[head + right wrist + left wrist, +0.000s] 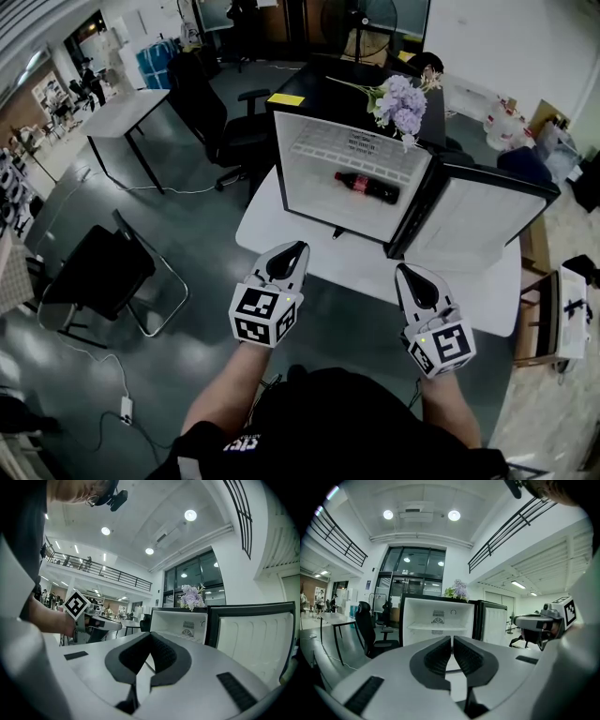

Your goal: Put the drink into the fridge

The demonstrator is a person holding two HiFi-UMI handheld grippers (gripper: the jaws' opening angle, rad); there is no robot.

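- The drink (367, 187), a dark cola bottle with a red label, lies on its side on the floor of the fridge (319, 89). It sits well inside, towards the hinge side, so I judge the placing itself done.
- The fridge stands on the white counter (281, 220) with its door (478, 220) swung wide to my right. What is left, I think, is shutting it.
- My left hand-held gripper (292, 251) is pulled back off the counter's near edge, its jaws only a thin slit apart with nothing between them.
- My right hand-held gripper (410, 275) is closed tip to tip and empty, held level just short of the door's free edge. That makes it the handier one for pushing the door.
- Purple flowers (401, 101) lie on the fridge top near the hinge, so a hard swing could shake them off.
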